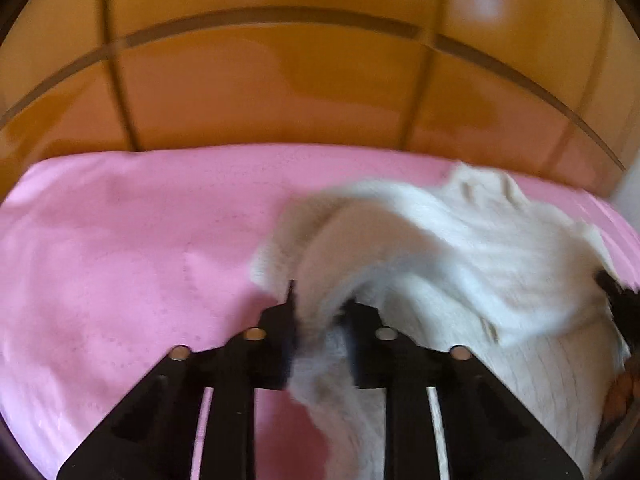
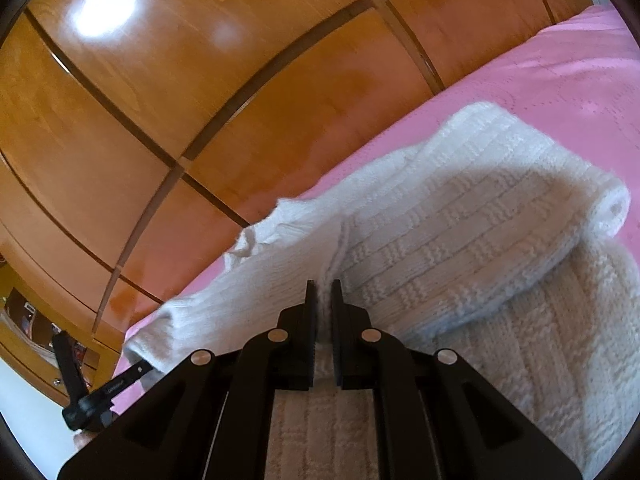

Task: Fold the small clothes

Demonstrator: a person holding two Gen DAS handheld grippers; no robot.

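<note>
A: In the left wrist view, what is seen?

B: A small white knitted woollen jumper [image 1: 460,248] is seen lying on a pink bed cover [image 1: 120,260], in front of shiny brown wooden wardrobe doors [image 1: 280,80]. The picture is blurred. The left gripper [image 1: 320,312] is seen with a fold of the white wool between its black fingers, and the wool is pinched there. That fold is lifted up and bent over the rest of the jumper.

A: How should this step be done well?

B: The held edge should be carried across slowly and kept low, so the wool is not dragged. It should be laid flat on the other half, with the edges lined up.

A: And in the right wrist view?

B: The same jumper [image 2: 460,240] is seen spread on the pink cover [image 2: 560,80], with one part already rolled over at the far side. The right gripper [image 2: 324,300] is seen with its jaws pressed nearly together, and a thin ridge of knit is pinched between them. At the lower left, the other black gripper [image 2: 120,376] is seen at the sleeve end.

A: What should be done here?

B: This side should be held still and a bit tight, so no bumps are made while the other side is folded. The grip should not be let go until the fold is down.
</note>
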